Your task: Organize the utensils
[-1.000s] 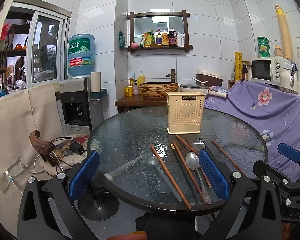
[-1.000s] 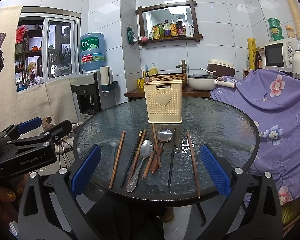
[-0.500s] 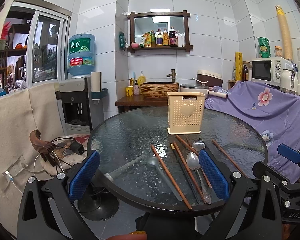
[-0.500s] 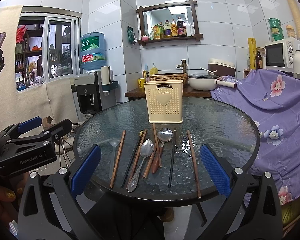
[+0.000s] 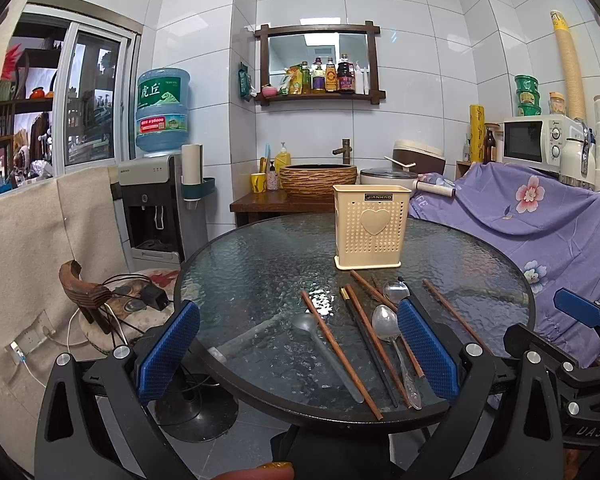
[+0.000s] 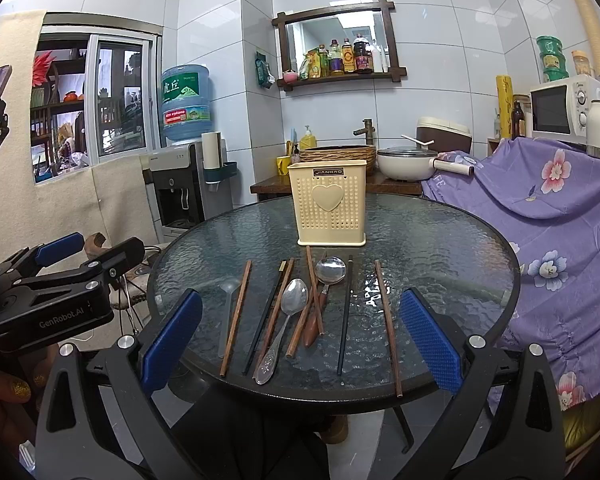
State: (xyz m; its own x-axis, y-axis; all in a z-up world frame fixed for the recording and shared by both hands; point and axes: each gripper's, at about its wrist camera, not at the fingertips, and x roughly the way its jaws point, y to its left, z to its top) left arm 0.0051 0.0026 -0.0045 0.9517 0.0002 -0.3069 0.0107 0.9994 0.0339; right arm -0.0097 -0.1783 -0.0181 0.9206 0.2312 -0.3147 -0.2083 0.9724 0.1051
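Observation:
A cream perforated utensil holder [image 5: 371,228] [image 6: 329,204] stands upright on a round glass table [image 5: 252,280] [image 6: 440,248]. In front of it lie several brown and black chopsticks [image 6: 236,314], a steel spoon [image 6: 290,306] [image 5: 385,322], a wooden-handled spoon [image 6: 330,270] and a clear plastic spoon [image 5: 306,325] [image 6: 227,292]. My left gripper [image 5: 298,356] is open and empty at the table's near left edge. My right gripper [image 6: 300,336] is open and empty at the near edge, in front of the utensils.
A purple floral cloth [image 5: 540,220] covers furniture to the right of the table. A water dispenser [image 5: 152,204] stands at the left. A wooden side table with a basket [image 5: 318,178] and a pot [image 6: 406,162] is behind. The left gripper's body [image 6: 56,300] shows at the right view's left.

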